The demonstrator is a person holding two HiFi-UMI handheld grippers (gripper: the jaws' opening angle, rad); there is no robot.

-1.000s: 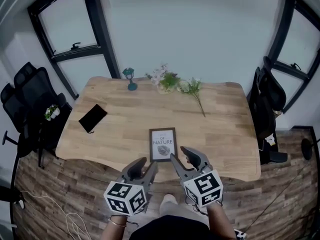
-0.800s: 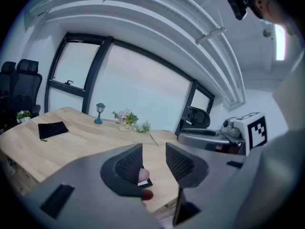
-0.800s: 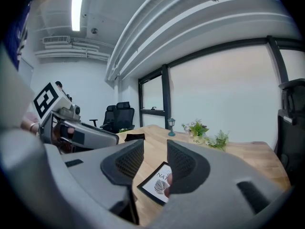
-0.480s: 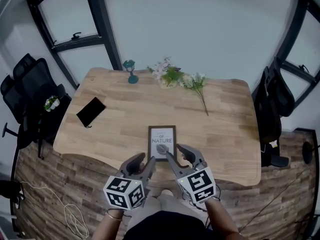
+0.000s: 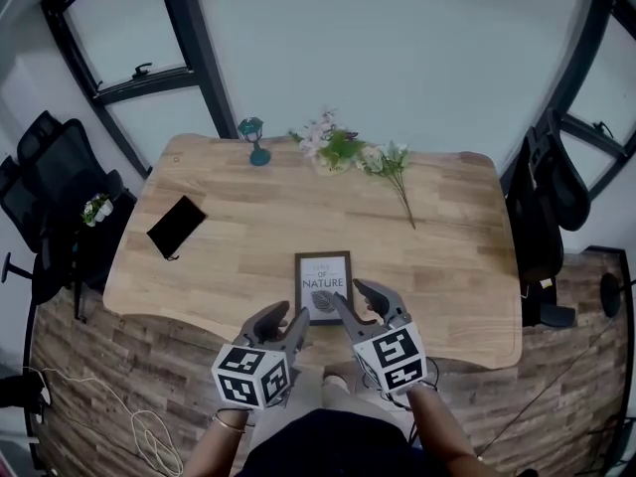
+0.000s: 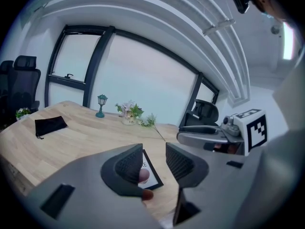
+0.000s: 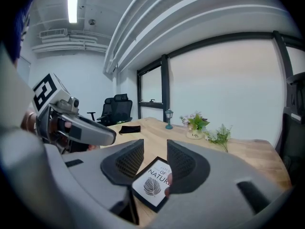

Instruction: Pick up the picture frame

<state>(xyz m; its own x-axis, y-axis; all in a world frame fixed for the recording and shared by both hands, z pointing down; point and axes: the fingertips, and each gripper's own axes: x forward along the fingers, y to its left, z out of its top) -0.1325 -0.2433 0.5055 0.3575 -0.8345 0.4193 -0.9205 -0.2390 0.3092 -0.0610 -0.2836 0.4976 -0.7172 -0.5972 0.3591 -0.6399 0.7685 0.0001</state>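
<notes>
Frame (image 5: 323, 286) lies flat — pouch (image 5: 177, 227), flowers (image 5: 343, 152) well apart.

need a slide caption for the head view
Left gripper and right gripper, jaws apart, poised at the near end of a picture frame lying flat on a wooden table.

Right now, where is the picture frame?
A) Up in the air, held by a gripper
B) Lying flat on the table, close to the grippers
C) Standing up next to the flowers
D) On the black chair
B: the picture frame lies flat on the wooden table near its front edge, while the left gripper and right gripper hover by it with jaws apart, holding nothing.
</notes>
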